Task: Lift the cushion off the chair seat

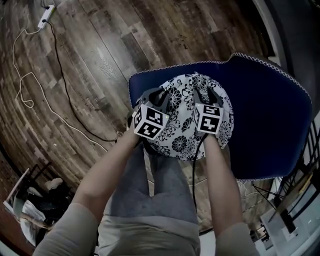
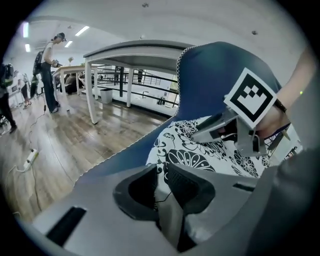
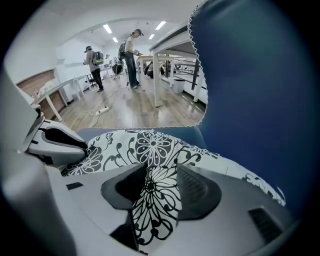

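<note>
A white cushion (image 1: 182, 107) with black flowers lies on the seat of a blue chair (image 1: 270, 115). Both grippers are down on it from the near side. My left gripper (image 1: 157, 97) is at the cushion's left edge. In the left gripper view a fold of the cushion (image 2: 200, 150) is pinched in the narrow gap of the left gripper (image 2: 161, 172). My right gripper (image 1: 209, 95) sits on the cushion's right half. In the right gripper view the right gripper (image 3: 161, 172) straddles smooth, unwrinkled cushion (image 3: 150, 147) fabric that bulges up between its wider-set jaws.
The blue chair back (image 3: 250, 90) rises close behind the cushion. A power strip (image 1: 46, 15) and a white cable (image 1: 30, 80) lie on the wooden floor to the left. A grey table (image 2: 135, 50) and people stand farther off. Clutter (image 1: 25, 200) sits at lower left.
</note>
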Available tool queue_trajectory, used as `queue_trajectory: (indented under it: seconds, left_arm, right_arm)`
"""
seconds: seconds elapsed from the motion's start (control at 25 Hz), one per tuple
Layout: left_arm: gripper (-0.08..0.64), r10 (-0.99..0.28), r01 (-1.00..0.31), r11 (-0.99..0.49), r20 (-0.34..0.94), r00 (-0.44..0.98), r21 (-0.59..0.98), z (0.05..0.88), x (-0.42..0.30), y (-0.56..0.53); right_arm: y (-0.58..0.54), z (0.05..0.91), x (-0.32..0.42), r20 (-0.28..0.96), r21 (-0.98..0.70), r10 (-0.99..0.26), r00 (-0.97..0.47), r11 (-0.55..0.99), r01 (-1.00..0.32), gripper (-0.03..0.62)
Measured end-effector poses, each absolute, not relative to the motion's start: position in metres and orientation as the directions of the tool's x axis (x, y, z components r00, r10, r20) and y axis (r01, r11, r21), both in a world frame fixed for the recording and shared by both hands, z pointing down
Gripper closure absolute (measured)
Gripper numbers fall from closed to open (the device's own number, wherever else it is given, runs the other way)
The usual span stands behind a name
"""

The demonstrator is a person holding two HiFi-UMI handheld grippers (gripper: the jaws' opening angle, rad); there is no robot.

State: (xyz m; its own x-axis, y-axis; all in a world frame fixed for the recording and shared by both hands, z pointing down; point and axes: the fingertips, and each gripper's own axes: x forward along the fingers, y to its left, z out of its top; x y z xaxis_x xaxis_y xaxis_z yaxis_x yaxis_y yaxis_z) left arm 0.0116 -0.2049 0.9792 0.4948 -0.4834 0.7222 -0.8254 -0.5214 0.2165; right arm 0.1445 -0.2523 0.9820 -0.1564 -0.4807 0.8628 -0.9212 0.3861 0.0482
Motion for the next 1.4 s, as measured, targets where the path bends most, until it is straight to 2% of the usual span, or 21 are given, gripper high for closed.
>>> queue_trajectory:
  seconds: [0.16,0.24,0.28,0.48,0.72,1.0,1.16,1.4]
  left_arm:
    - [0.552,-0.47,-0.814,-0.56,0.752,0.463,0.151,0.982,0.017,-0.205]
    - [0.554,-0.456,-0.814,-0.561,0.764,0.456,0.15,0.983,0.019,-0.204]
    - [0.555,-0.449,-0.817,-0.554,0.77,0.454,0.158,0.983,0.019,-0.204]
    - [0.555,-0.459,-0.832,-0.516,0.755,0.469,0.203,0.967,0.019,-0.205]
    - [0.557,-0.586,-0.849,-0.5,0.654,0.478,0.172,0.892,0.011,-0.213]
    - [0.555,-0.698,-0.843,-0.522,0.504,0.509,0.13,0.745,0.003,-0.228]
    - [0.557,-0.76,-0.855,-0.513,0.425,0.492,0.073,0.634,-0.01,-0.24]
    - [0.557,-0.82,-0.84,-0.543,0.233,0.523,-0.027,0.452,-0.003,-0.248]
  right_arm:
    - [-0.25,0.981,0.14,0.865,0.049,-0.475,-0.163,0.403,-0.914,0.467]
    - [-0.248,0.979,0.136,0.86,0.044,-0.478,-0.176,0.414,-0.909,0.543]
    - [-0.248,0.978,0.135,0.855,0.037,-0.484,-0.185,0.413,-0.91,0.562]
    - [-0.245,0.951,0.135,0.809,-0.006,-0.541,-0.229,0.383,-0.924,0.578]
    - [-0.245,0.867,0.128,0.71,-0.027,-0.639,-0.297,0.396,-0.918,0.578]
    - [-0.25,0.716,0.124,0.549,-0.019,-0.766,-0.334,0.388,-0.922,0.578]
    - [-0.251,0.607,0.116,0.432,0.0,-0.832,-0.348,0.386,-0.923,0.578]
    - [-0.249,0.425,0.123,0.235,0.036,-0.899,-0.369,0.387,-0.921,0.578]
